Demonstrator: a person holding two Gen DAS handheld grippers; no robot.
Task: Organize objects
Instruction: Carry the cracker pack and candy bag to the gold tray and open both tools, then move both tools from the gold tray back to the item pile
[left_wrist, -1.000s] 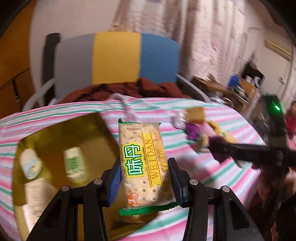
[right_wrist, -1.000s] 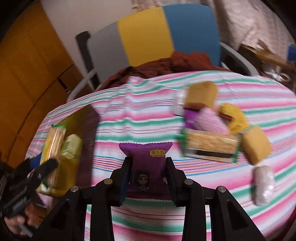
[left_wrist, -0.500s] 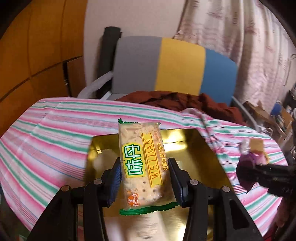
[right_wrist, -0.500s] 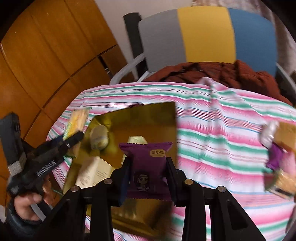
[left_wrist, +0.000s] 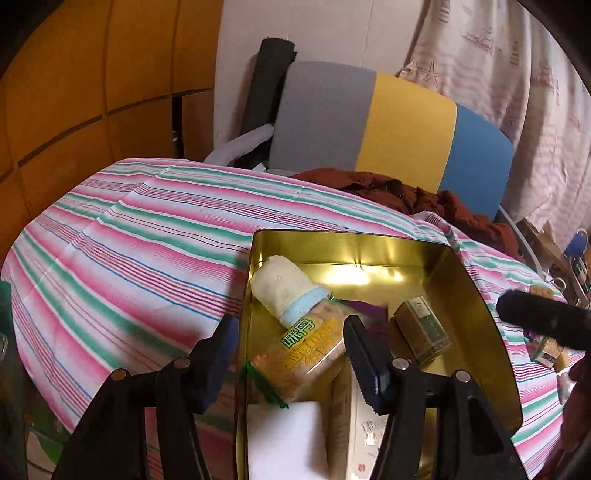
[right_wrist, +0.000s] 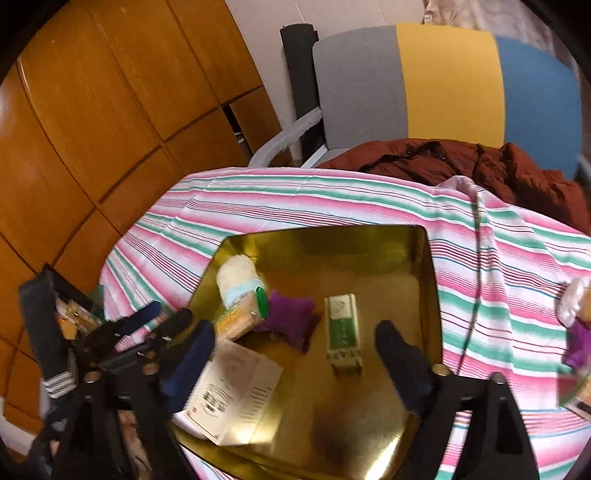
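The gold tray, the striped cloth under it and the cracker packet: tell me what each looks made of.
Gold tray: probably thin metal, glossy; its walls mirror light and the snacks.
Striped cloth: woven fabric, matte; it creases and drapes over the edge.
Cracker packet: likely clear plastic film, shiny, with crimped green ends and crackers showing through.

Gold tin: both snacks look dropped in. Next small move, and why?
Probably lift both grippers clear of the gold tin and swing the right gripper back to the loose snacks on the cloth. Both sets of fingers are open and empty; the cracker pack and purple packet already lie inside.
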